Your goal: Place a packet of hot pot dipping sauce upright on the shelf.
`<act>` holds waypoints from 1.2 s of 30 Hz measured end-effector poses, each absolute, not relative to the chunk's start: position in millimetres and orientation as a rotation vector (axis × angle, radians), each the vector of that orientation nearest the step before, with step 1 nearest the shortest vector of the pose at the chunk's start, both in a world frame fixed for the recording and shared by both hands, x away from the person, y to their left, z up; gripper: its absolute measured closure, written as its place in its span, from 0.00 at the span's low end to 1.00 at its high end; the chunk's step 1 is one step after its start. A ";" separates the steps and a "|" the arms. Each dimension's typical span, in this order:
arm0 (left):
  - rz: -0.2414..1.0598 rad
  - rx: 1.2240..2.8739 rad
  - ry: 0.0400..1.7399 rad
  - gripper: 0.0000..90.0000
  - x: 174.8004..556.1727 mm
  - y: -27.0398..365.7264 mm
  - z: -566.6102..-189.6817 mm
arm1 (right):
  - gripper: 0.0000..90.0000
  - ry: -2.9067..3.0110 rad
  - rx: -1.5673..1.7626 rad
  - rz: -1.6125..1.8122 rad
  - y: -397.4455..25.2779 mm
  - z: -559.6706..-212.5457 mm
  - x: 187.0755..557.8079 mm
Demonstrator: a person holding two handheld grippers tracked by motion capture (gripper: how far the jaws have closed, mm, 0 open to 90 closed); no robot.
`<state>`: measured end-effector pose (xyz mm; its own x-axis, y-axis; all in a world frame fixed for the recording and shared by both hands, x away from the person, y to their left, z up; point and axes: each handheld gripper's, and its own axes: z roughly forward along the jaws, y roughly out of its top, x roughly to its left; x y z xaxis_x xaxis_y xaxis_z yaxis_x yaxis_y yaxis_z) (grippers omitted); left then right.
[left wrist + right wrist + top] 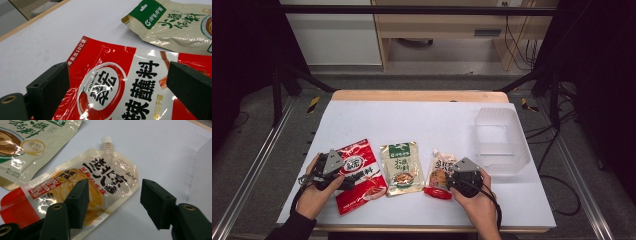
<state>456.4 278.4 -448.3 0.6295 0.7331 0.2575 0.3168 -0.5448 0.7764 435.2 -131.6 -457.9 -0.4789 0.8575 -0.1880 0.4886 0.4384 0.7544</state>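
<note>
White table (422, 120) under me, three sauce packs in a row, and the clear bin (502, 142) at the right holds nothing. My left gripper (117, 82) gapes wide over the red pouch (120, 87); my right gripper (113, 195) — wide too — straddles the spouted pouch (100, 177). I'd drop lower and pinch an edge.

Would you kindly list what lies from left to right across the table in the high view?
Left gripper → red pouch → green-topped beige pouch → spouted pouch → right gripper → clear plastic bin.
</note>
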 end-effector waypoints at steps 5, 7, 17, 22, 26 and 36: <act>0.750 2.145 0.804 0.05 455.0 276.4 -448.3 | 0.43 2.120 1.141 0.863 -132.6 -457.1 436.4; 0.747 2.157 0.806 0.05 455.1 276.0 -449.2 | 0.44 2.121 1.134 0.868 -131.0 -457.3 437.7; 0.739 2.182 0.805 0.05 454.7 275.6 -450.5 | 0.49 2.132 1.145 0.856 -120.7 -448.0 459.0; 0.738 2.189 0.792 0.05 453.4 273.5 -450.4 | 0.52 2.110 1.208 0.862 -120.0 -449.7 483.7; 0.735 2.207 0.778 0.05 453.9 272.4 -450.9 | 0.54 2.122 1.250 0.849 -121.3 -458.4 490.1; 0.734 2.236 0.757 0.06 453.3 269.0 -451.4 | 0.49 2.150 1.290 0.809 -124.3 -471.6 497.1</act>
